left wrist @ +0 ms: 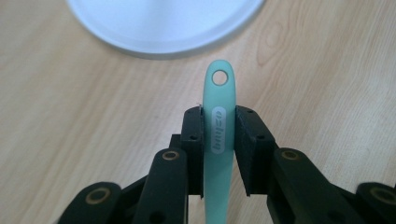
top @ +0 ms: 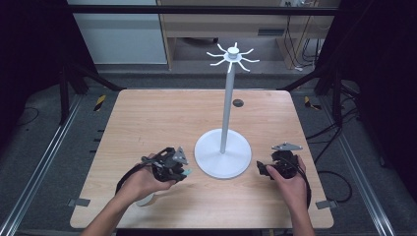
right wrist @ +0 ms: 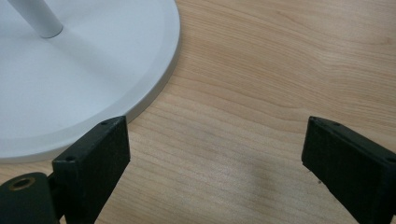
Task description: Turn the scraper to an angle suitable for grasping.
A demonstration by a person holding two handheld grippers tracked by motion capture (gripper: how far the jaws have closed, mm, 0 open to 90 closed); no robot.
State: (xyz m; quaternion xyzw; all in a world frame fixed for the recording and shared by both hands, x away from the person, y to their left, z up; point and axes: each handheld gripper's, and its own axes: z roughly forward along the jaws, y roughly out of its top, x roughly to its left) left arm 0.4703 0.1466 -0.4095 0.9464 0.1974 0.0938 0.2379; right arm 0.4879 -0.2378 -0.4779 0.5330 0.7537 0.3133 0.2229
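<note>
My left gripper (left wrist: 218, 133) is shut on the handle of a mint-green utensil (left wrist: 218, 140); its rounded end with a hanging hole sticks out past the pads. In the high view the left gripper (top: 183, 166) sits just left of the white stand's round base (top: 222, 152), with the utensil's green tip (top: 187, 172) at its jaws and a pale end (top: 146, 200) showing below the hand. My right gripper (right wrist: 215, 154) stands open over bare wood, beside the base's edge (right wrist: 154, 88); the high view has the right gripper (top: 265, 169) just right of the base.
The white stand has a tall pole (top: 227, 105) topped by a ring of hooks (top: 232, 55). A small dark hole (top: 238, 103) marks the wooden table (top: 147, 118) behind it. Black frame bars and cables surround the table.
</note>
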